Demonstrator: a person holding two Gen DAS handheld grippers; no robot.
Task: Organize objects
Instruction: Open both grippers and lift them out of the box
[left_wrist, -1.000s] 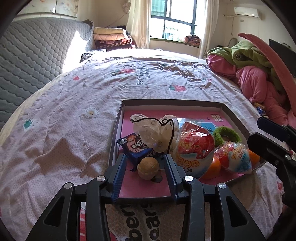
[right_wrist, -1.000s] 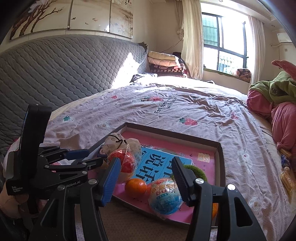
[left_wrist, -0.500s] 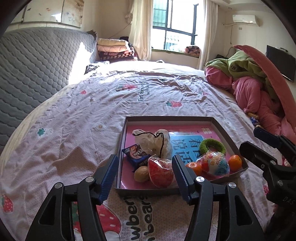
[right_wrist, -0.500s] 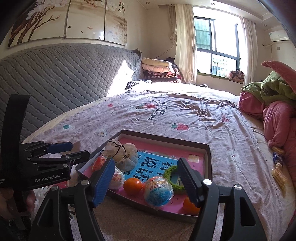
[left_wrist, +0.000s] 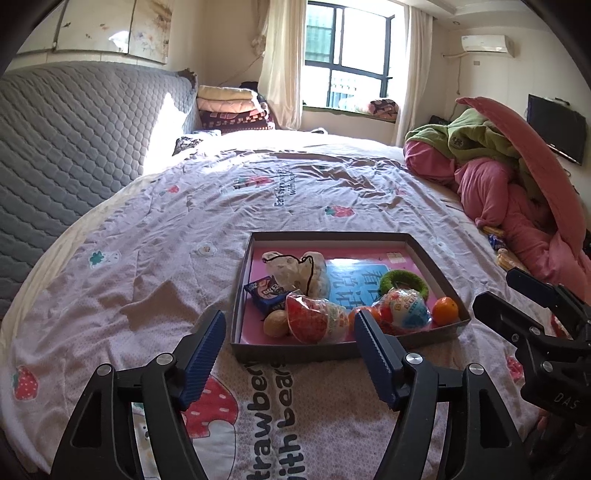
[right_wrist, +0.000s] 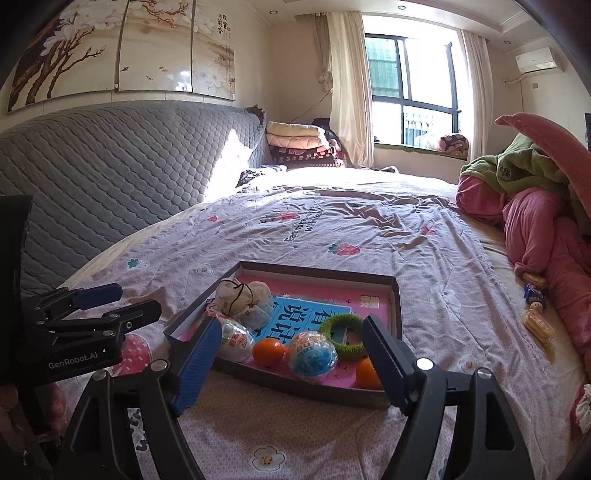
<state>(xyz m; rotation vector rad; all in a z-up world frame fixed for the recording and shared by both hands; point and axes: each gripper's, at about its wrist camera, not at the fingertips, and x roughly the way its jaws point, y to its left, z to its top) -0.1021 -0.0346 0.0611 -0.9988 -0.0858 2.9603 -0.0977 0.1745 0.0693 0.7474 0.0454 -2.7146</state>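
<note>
Inside tray (left_wrist: 347, 352): two oranges (right_wrist: 269, 351), two wrapped eggs (right_wrist: 312, 356), one green ring (right_wrist: 341, 334), both claws (left_wrist: 290, 341) (right_wrist: 291, 354) open, empty.

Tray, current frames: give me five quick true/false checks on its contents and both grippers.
1. The left gripper is open and holds nothing. True.
2. The green ring lies on the bedsheet outside the tray. False: it lies inside the tray.
3. Two oranges are in the tray. True.
4. The right gripper is shut on the blue egg toy. False: its fingers are spread wide and the egg lies in the tray.
5. The drawstring pouch sits nearer the tray's far side than the red egg toy. True.
</note>
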